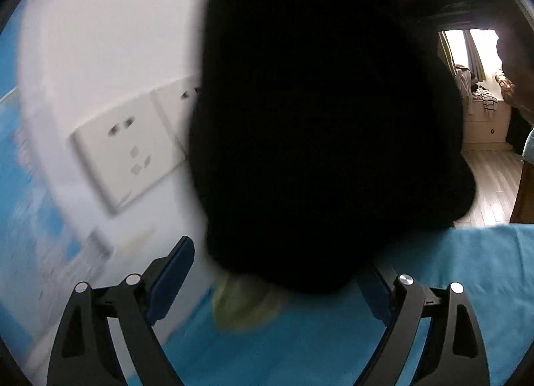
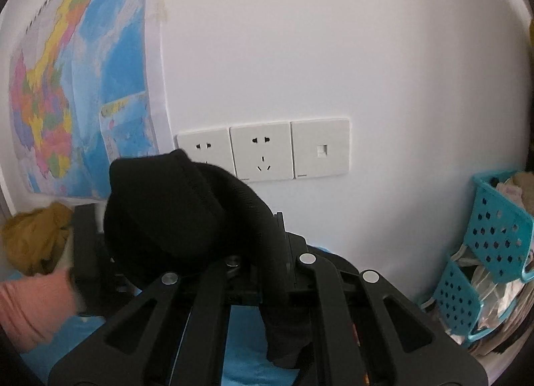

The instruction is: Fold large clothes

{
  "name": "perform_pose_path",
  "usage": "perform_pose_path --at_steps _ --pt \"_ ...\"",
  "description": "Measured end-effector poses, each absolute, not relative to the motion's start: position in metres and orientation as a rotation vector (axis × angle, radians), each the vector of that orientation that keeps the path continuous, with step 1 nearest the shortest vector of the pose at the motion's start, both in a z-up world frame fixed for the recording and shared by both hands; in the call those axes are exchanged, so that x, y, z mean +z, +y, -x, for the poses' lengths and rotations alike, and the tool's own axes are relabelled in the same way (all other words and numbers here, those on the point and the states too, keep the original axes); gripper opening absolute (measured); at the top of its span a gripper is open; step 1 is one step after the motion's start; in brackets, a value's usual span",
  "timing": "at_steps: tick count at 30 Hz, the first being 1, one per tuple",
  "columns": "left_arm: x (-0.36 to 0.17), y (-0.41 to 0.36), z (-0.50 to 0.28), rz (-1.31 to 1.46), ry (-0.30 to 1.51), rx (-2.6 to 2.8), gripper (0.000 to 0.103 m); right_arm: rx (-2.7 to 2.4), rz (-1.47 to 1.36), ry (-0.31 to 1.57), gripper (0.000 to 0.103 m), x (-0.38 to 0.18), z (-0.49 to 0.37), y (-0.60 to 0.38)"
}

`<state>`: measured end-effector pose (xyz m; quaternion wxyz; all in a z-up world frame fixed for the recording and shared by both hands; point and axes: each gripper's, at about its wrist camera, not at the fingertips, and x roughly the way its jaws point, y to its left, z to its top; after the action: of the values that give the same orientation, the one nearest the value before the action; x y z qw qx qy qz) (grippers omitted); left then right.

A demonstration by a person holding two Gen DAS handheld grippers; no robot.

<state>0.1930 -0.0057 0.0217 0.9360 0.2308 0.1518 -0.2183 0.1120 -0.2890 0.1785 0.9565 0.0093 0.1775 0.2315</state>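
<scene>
A black knit garment (image 1: 317, 112) hangs in front of the left wrist camera and fills the middle of that view, above a blue cloth surface (image 1: 467, 269). My left gripper (image 1: 277, 272) is open, its blue pads (image 1: 173, 272) wide apart, with the garment's lower edge between and above them. In the right wrist view my right gripper (image 2: 240, 269) is shut on a bunched part of the same black garment (image 2: 173, 212), held up near the wall. The left gripper body (image 2: 90, 245) and a pink sleeve (image 2: 30, 306) show at the left.
A white wall with sockets (image 2: 263, 152) and a map poster (image 2: 76, 85) is close ahead. A mustard cloth (image 2: 33, 239) lies at the left. A teal basket (image 2: 494, 239) with clothes stands at the right. A wood floor and doorway (image 1: 490, 179) show behind.
</scene>
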Motion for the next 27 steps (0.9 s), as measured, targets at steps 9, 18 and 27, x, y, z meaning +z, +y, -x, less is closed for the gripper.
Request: perform_pose_path --at_steps 9,18,27 --pt "0.071 -0.041 -0.211 -0.407 0.251 -0.455 0.005 0.317 -0.06 0.346 0.004 0.234 -0.126 -0.329" --pt "0.237 -0.022 -0.158 -0.145 0.074 -0.435 0.006 0.276 0.083 0.023 0.003 0.391 -0.027 -0.306" --pt "0.27 0.043 -0.035 -0.107 -0.059 -0.598 0.086 0.314 0.184 -0.127 0.003 0.463 0.094 -0.261"
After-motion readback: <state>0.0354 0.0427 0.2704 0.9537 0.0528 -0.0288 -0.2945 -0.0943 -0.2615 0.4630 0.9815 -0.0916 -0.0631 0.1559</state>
